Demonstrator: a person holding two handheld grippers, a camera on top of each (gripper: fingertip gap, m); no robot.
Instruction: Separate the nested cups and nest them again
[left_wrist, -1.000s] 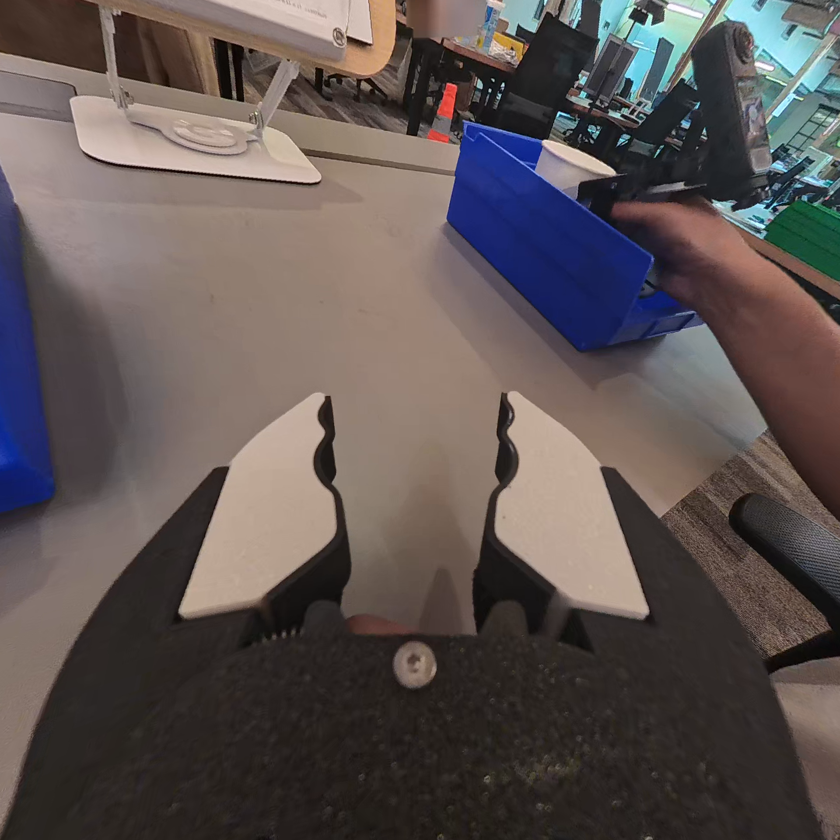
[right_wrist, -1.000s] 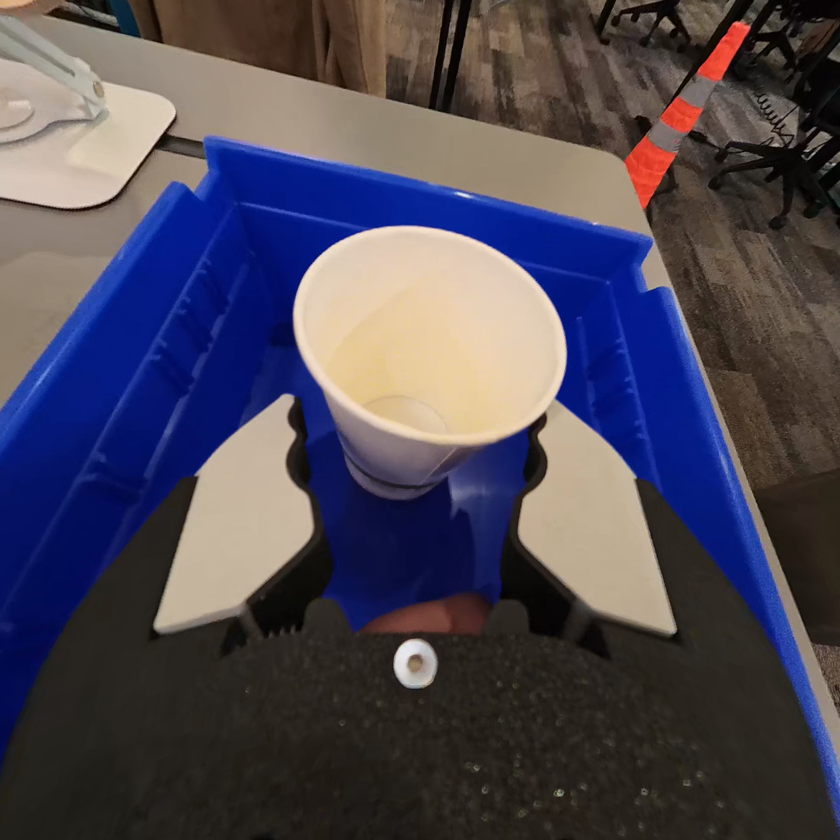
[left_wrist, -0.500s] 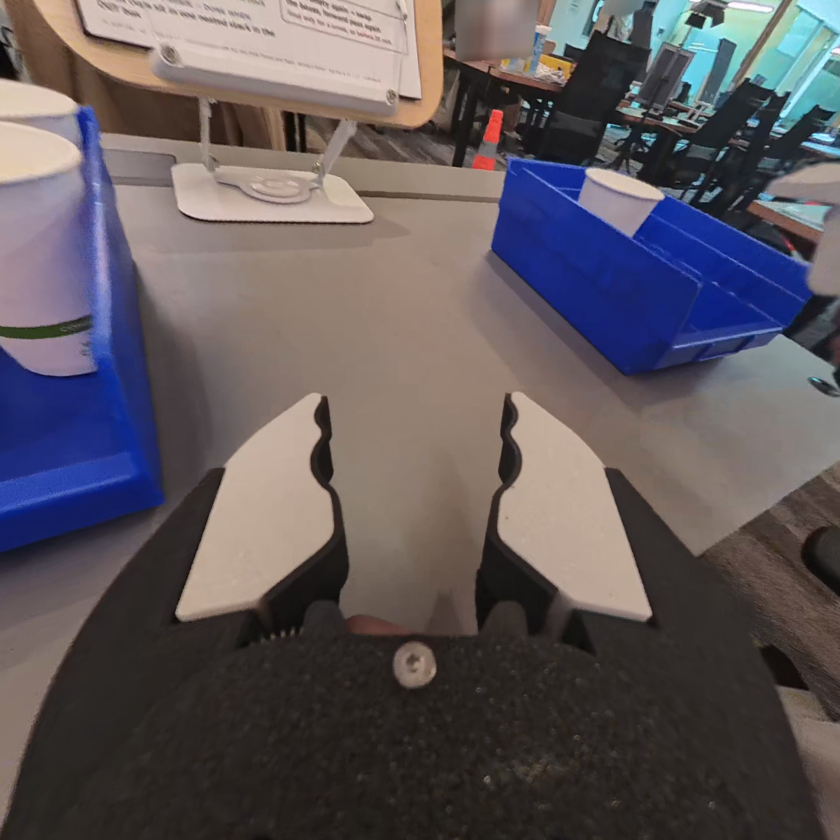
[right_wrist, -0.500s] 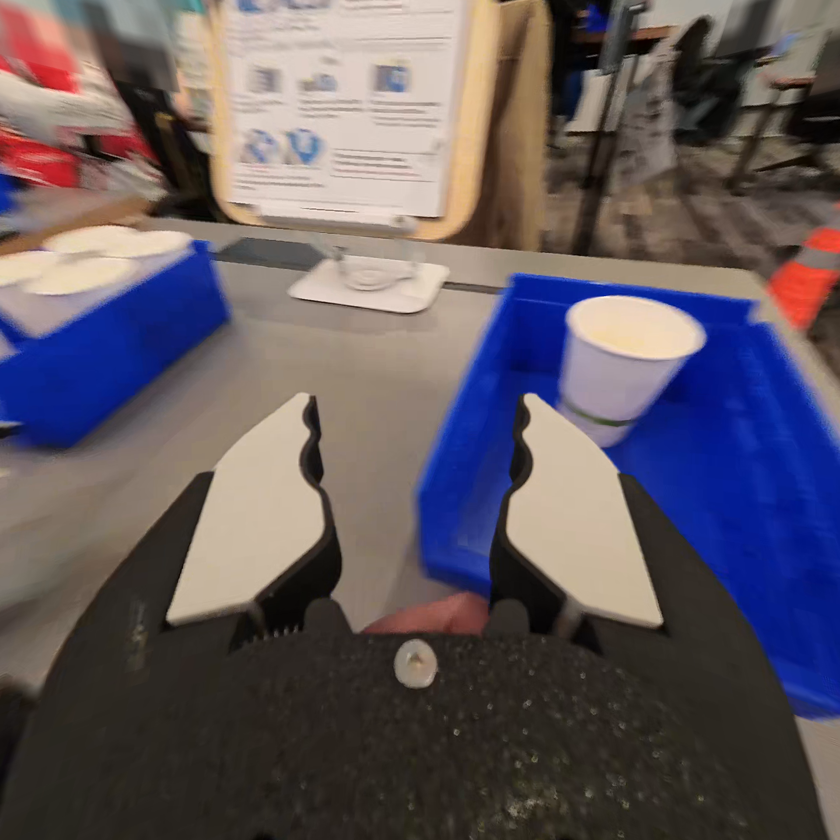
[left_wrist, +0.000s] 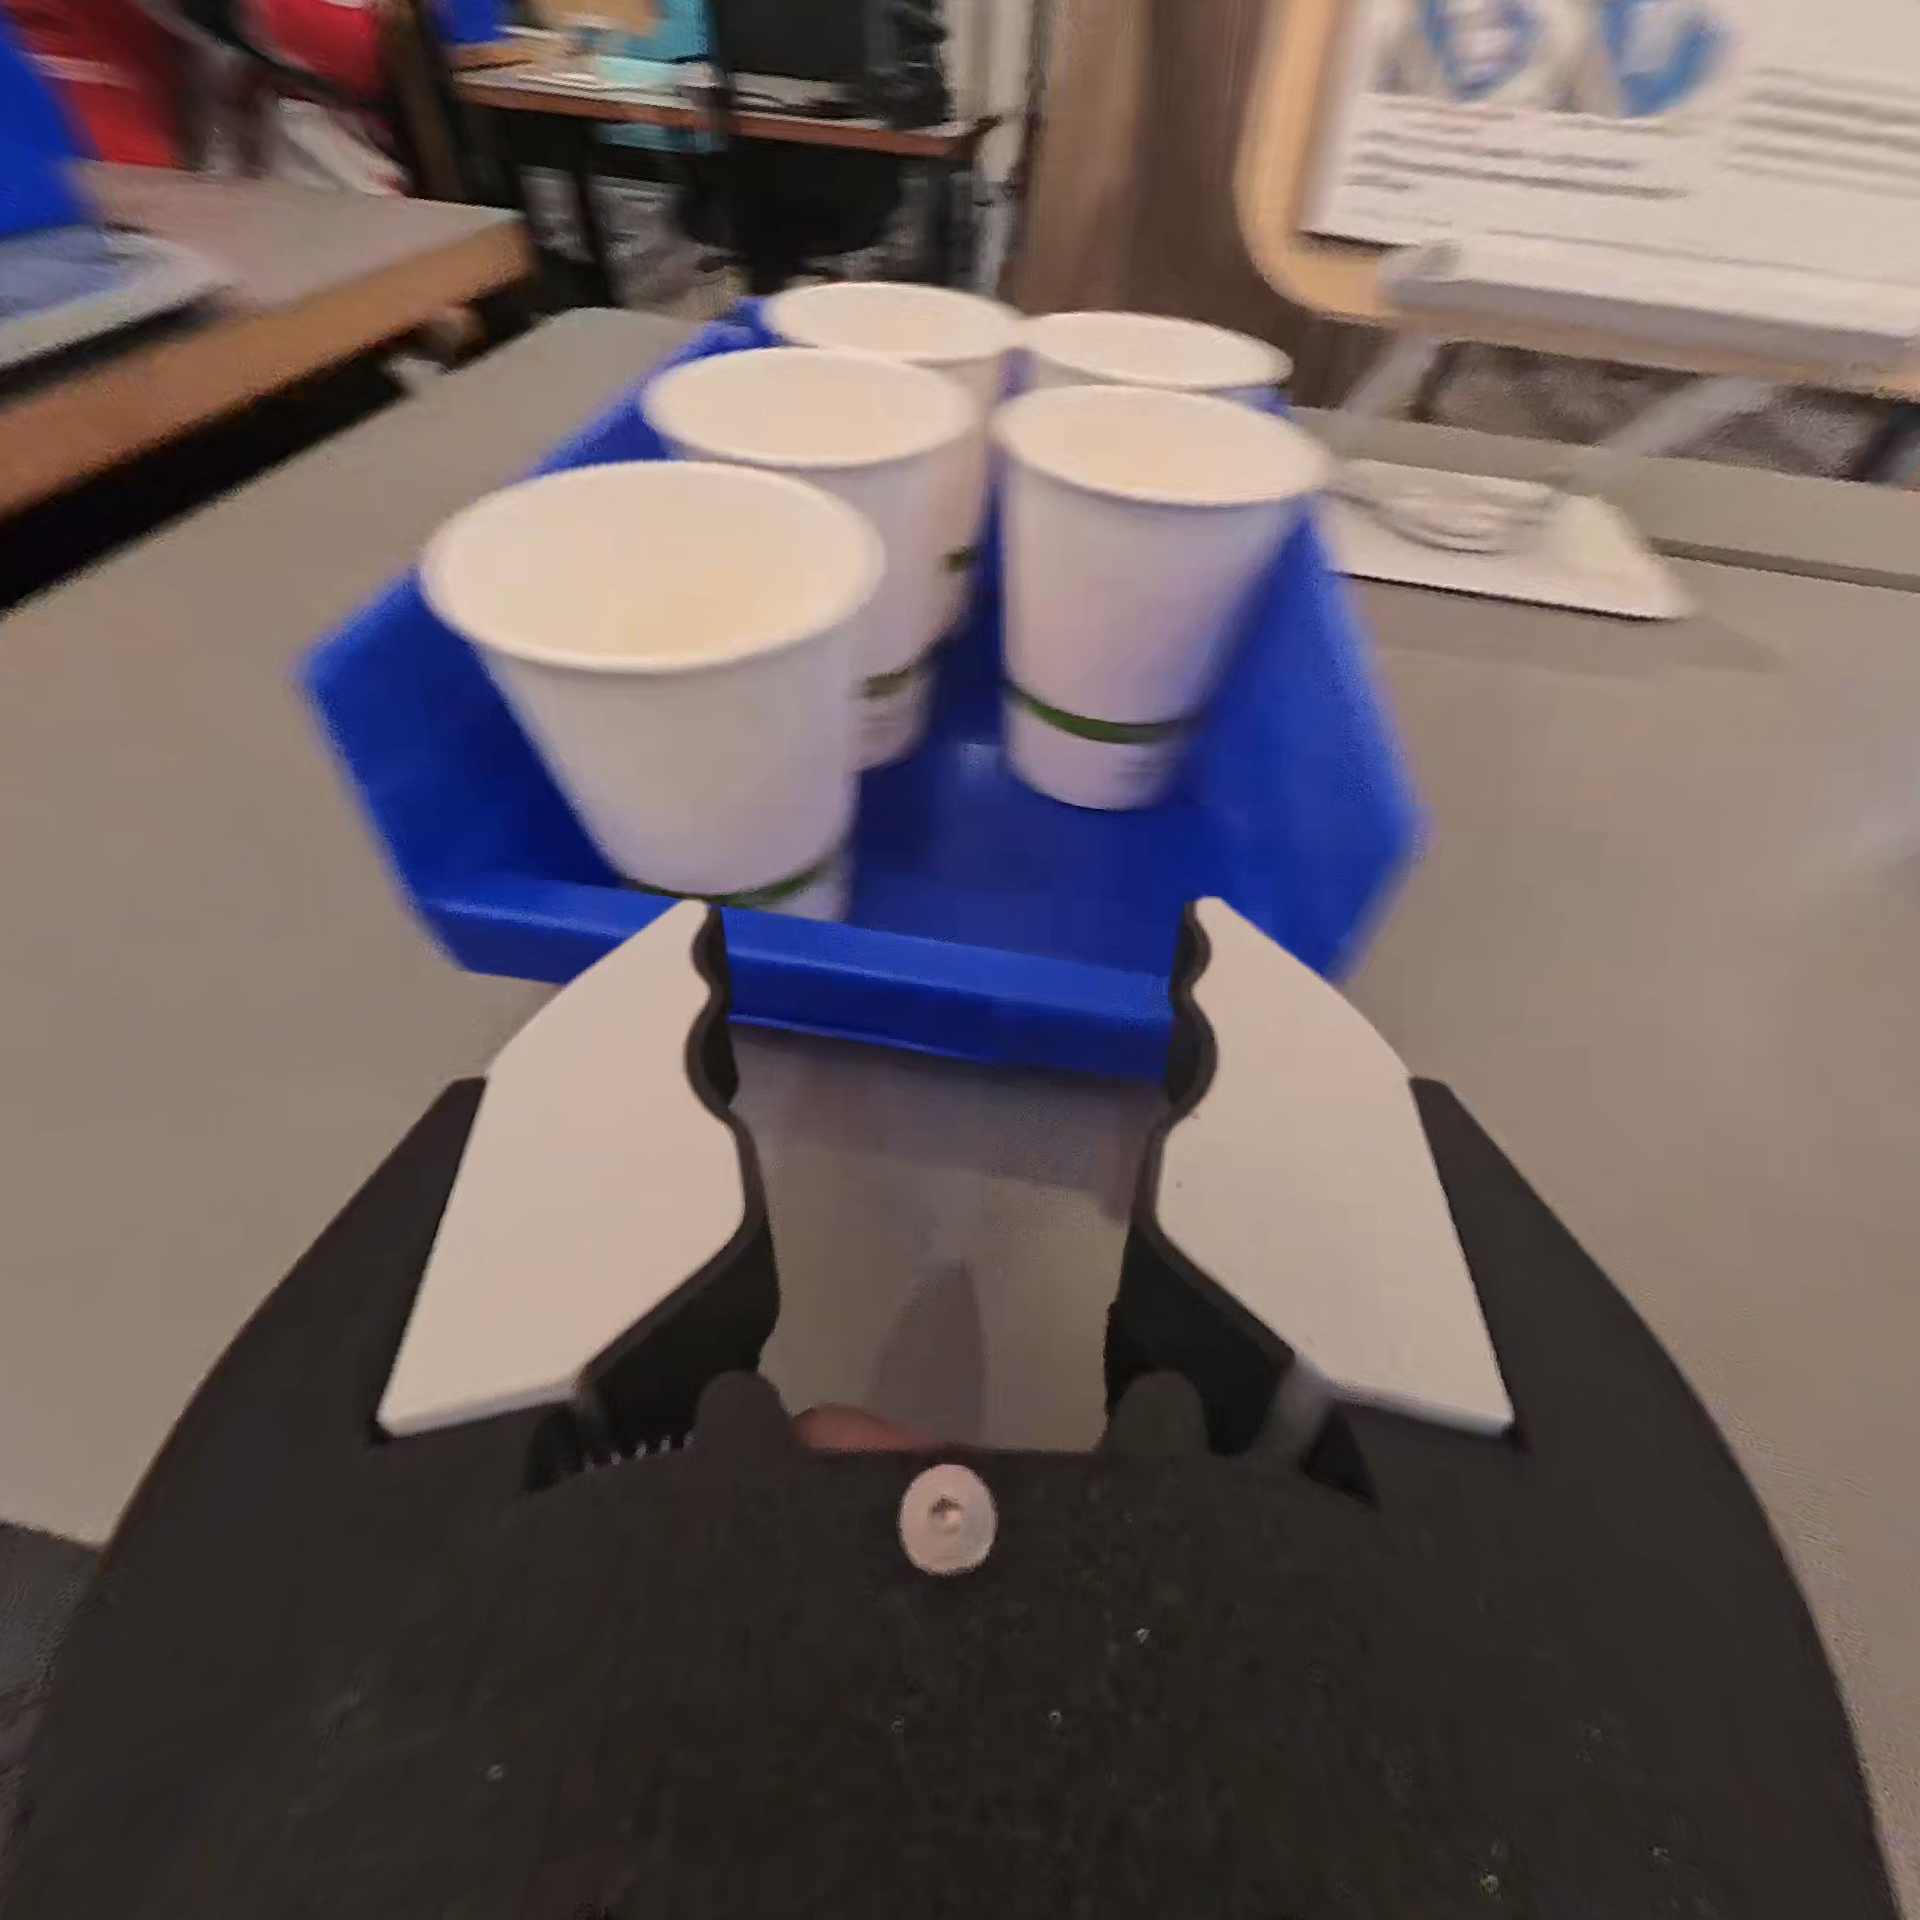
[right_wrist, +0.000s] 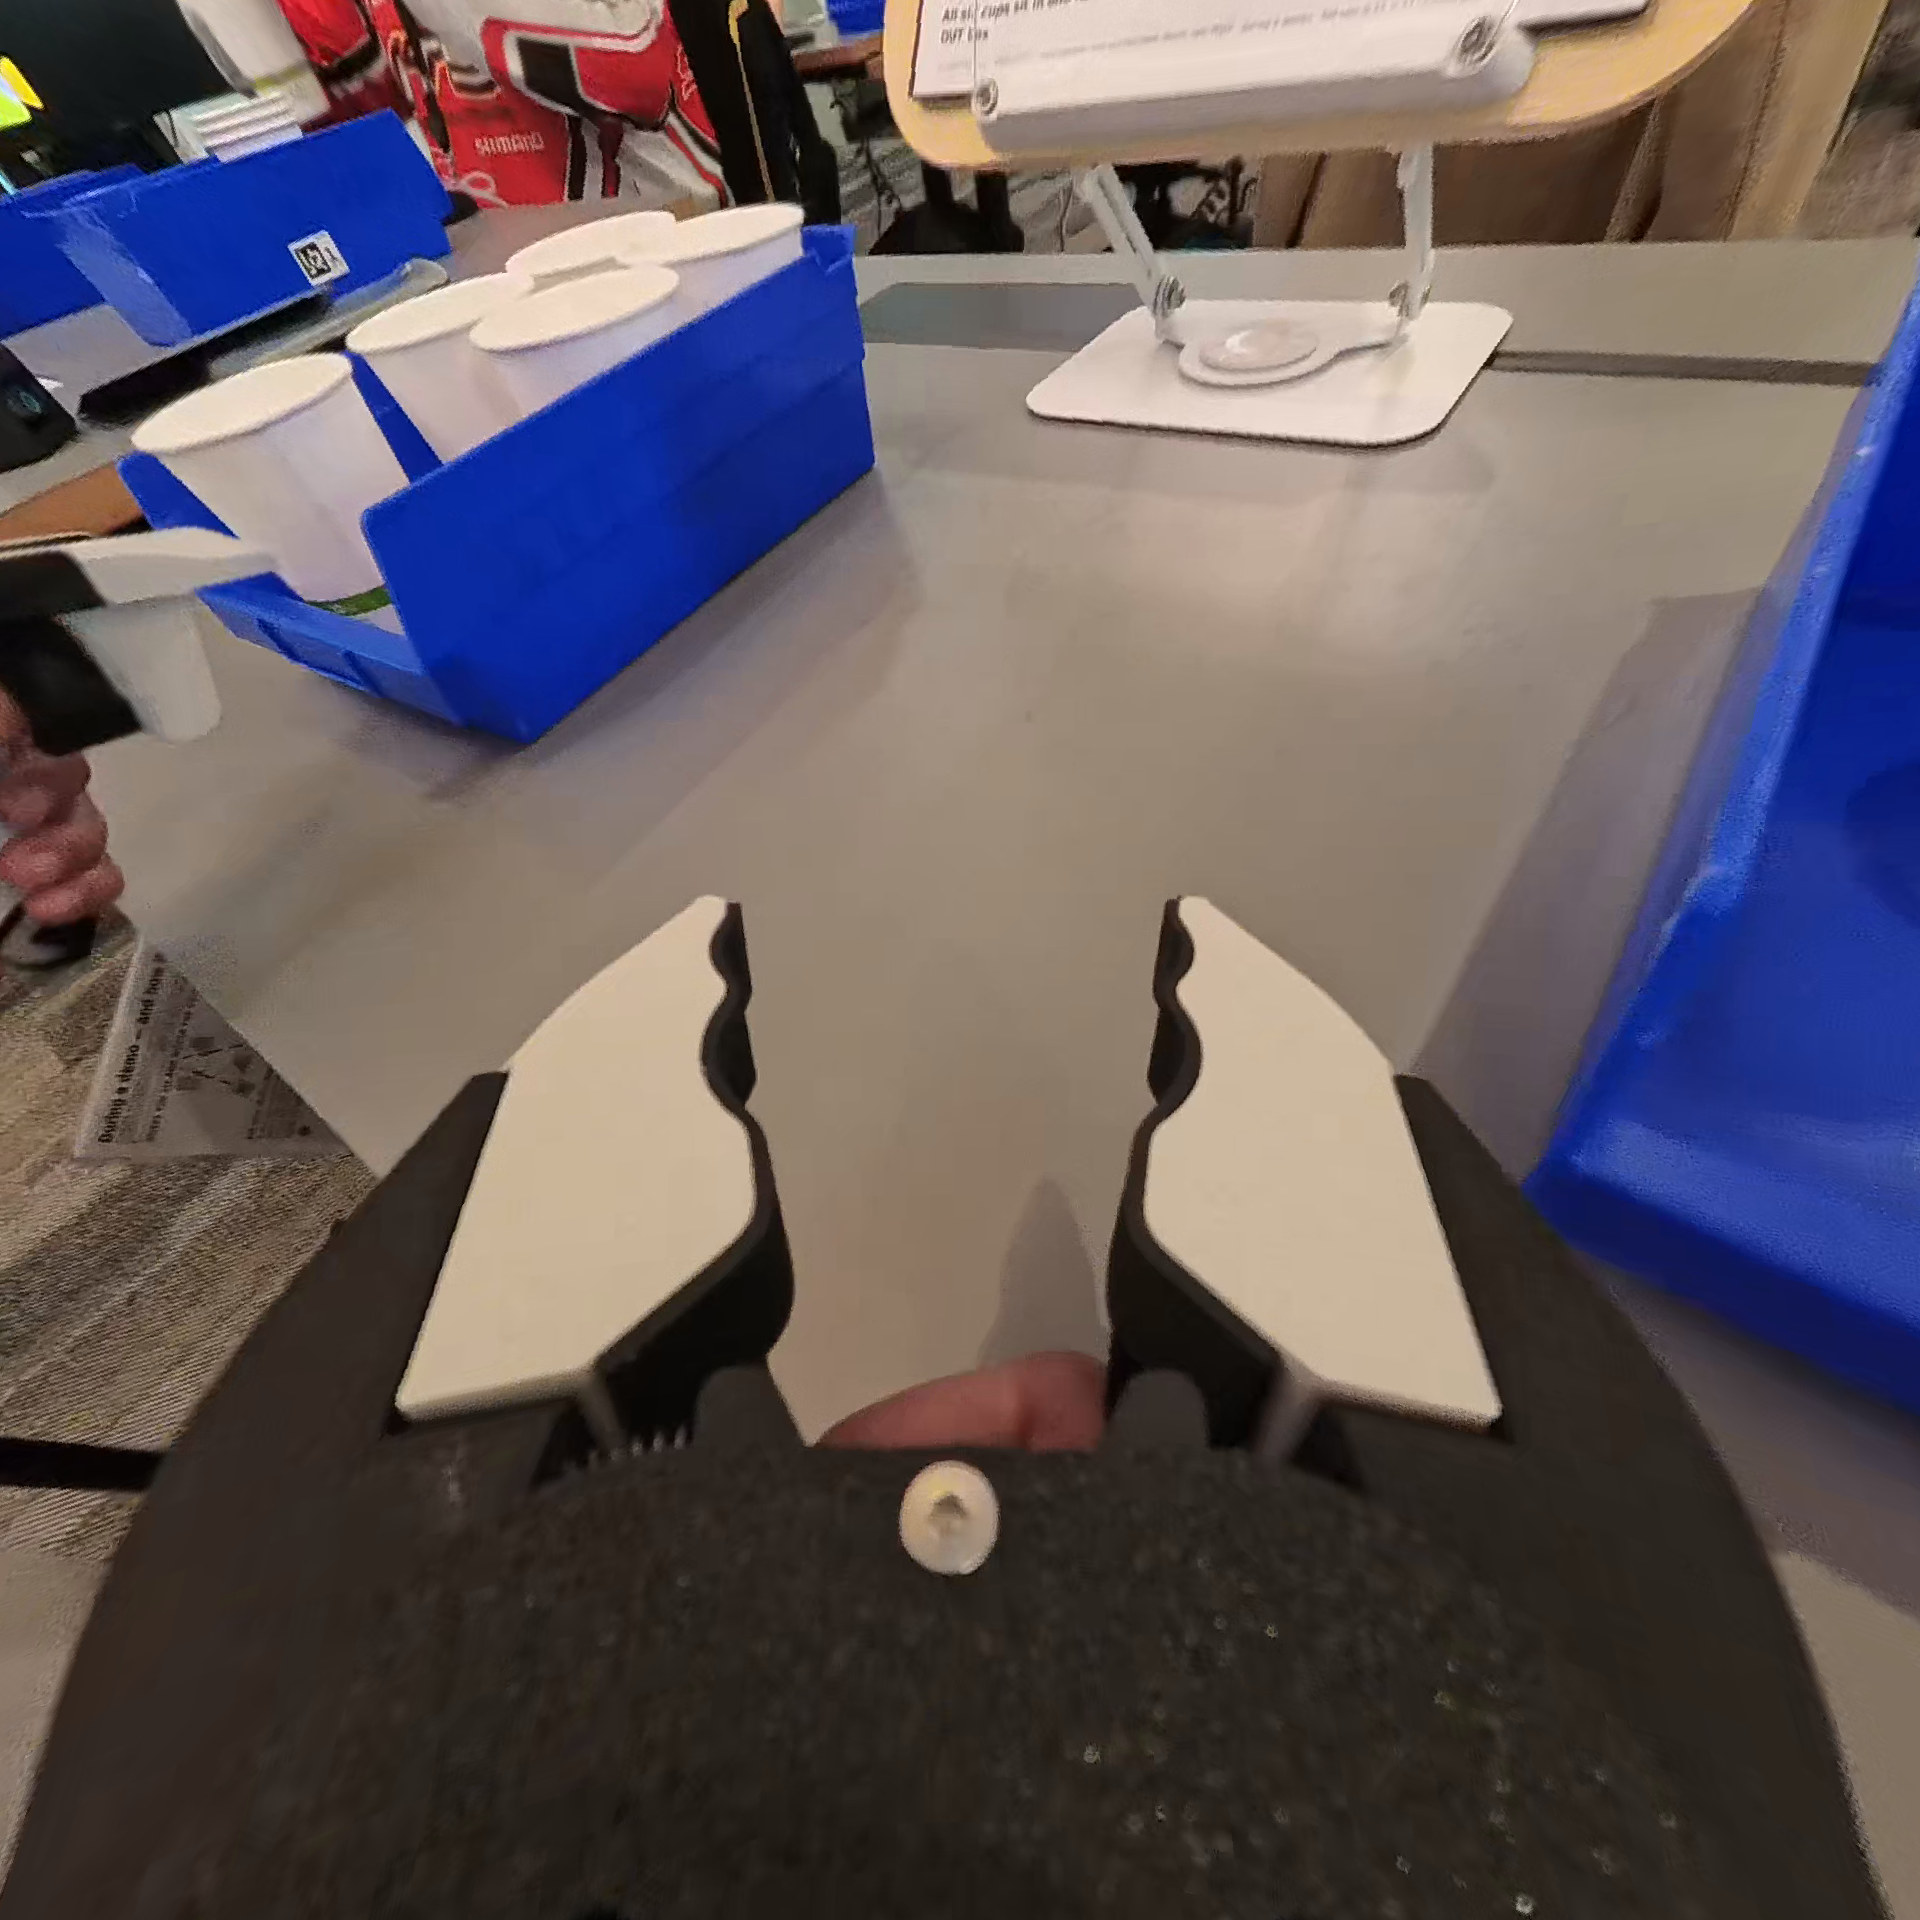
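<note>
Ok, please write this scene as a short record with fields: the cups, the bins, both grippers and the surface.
cups: five white paper cups stand upright, separate, in one bin
bin: blue plastic bin on the table
second bin: blue plastic bin at the right edge, contents not visible
left gripper: open, empty, facing the cups
right gripper: open, empty, above bare table
surface: grey table
other: white stand base at the back
</note>
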